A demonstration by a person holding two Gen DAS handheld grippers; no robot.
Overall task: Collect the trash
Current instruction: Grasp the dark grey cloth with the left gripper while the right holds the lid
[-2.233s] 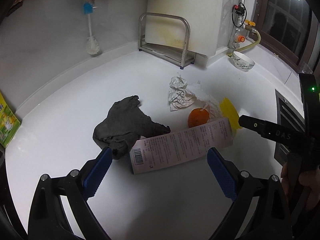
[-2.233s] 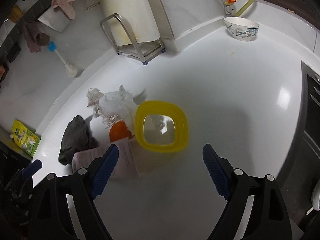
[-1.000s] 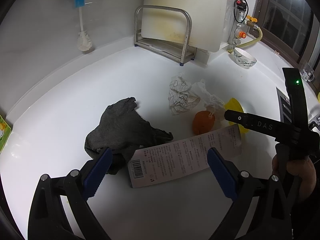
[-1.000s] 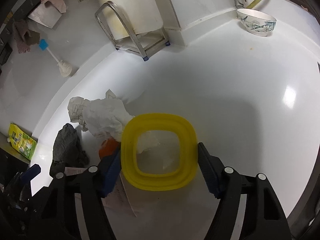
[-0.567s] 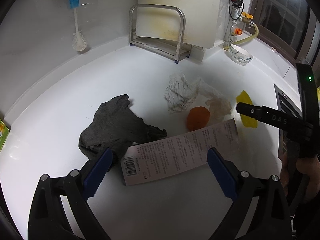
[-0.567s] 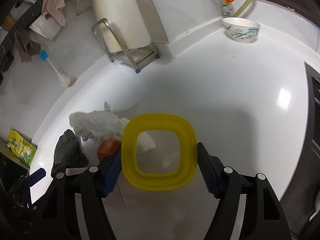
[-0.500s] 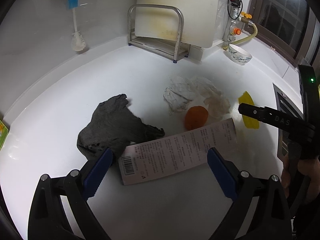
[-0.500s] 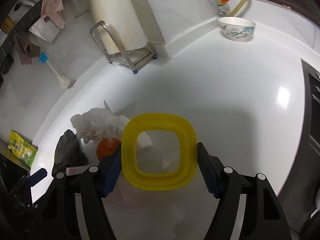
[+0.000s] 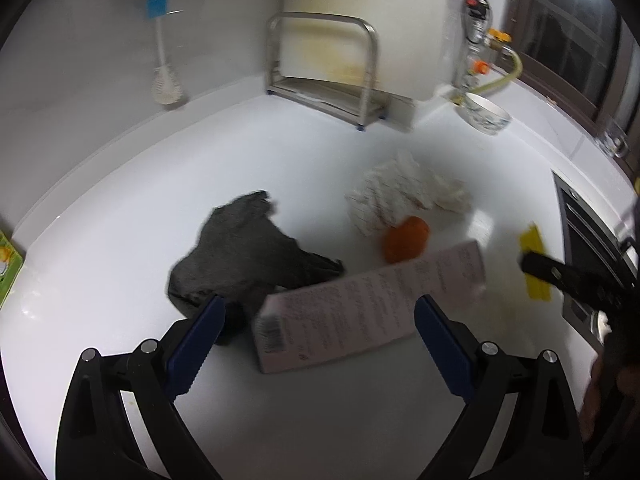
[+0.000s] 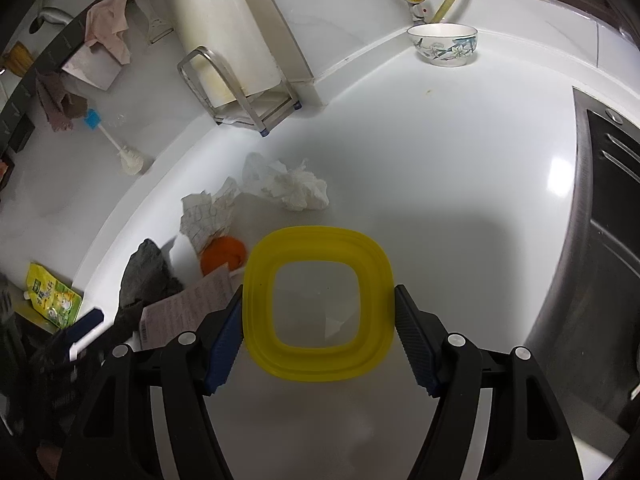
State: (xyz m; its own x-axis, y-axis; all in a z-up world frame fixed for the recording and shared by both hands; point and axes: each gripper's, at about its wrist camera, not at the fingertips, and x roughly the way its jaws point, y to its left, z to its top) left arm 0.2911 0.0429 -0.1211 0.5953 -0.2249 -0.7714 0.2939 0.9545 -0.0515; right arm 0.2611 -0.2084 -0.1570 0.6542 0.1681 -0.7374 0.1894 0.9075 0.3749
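left gripper (image 9: 316, 340) agape — right gripper (image 10: 318, 332) clamped

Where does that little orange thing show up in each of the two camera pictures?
Left wrist view: the orange thing sits right of centre, just beyond the long printed paper.
Right wrist view: the orange thing lies left of centre, beside the yellow lid held in the right gripper.
Shared landmark: the dark grey cloth.
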